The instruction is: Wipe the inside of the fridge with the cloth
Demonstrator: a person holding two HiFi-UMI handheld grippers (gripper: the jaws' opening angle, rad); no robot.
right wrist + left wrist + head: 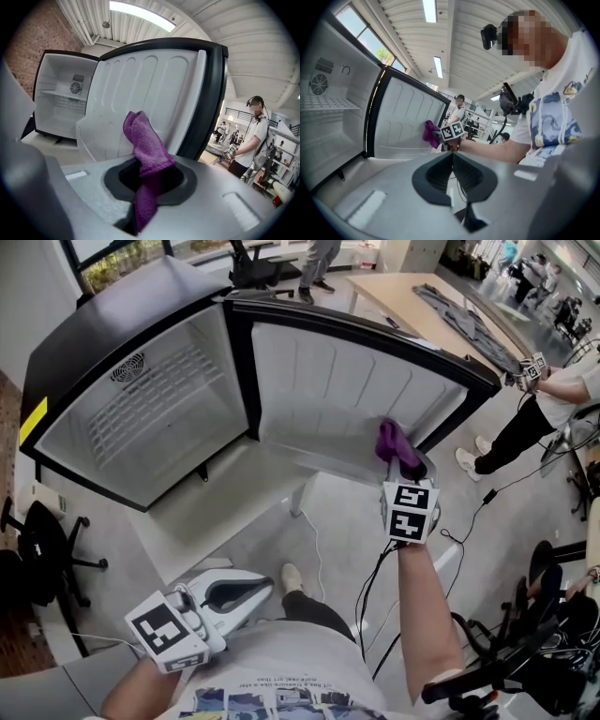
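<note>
Your right gripper (pixel 149 185) is clamped on the purple cloth (pixel 143 140), near the open fridge door (pixel 154 84) at 2 o'clock in the head view. The cloth looks light, soft and floppy, so keep a bunched fold deep in the jaws. Your left gripper (pixel 452 180), at 7 o'clock, has its jaws together on nothing.

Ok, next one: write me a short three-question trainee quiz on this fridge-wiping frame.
1. True or false: the left gripper holds the cloth.
2. Where is the cloth? A: on the wire shelf. B: in front of the inner panel of the open door. C: on the floor.
3. Fill in: the left gripper's jaws are ____.
Key: 1 false, the right gripper holds it; 2 B; 3 shut.
</note>
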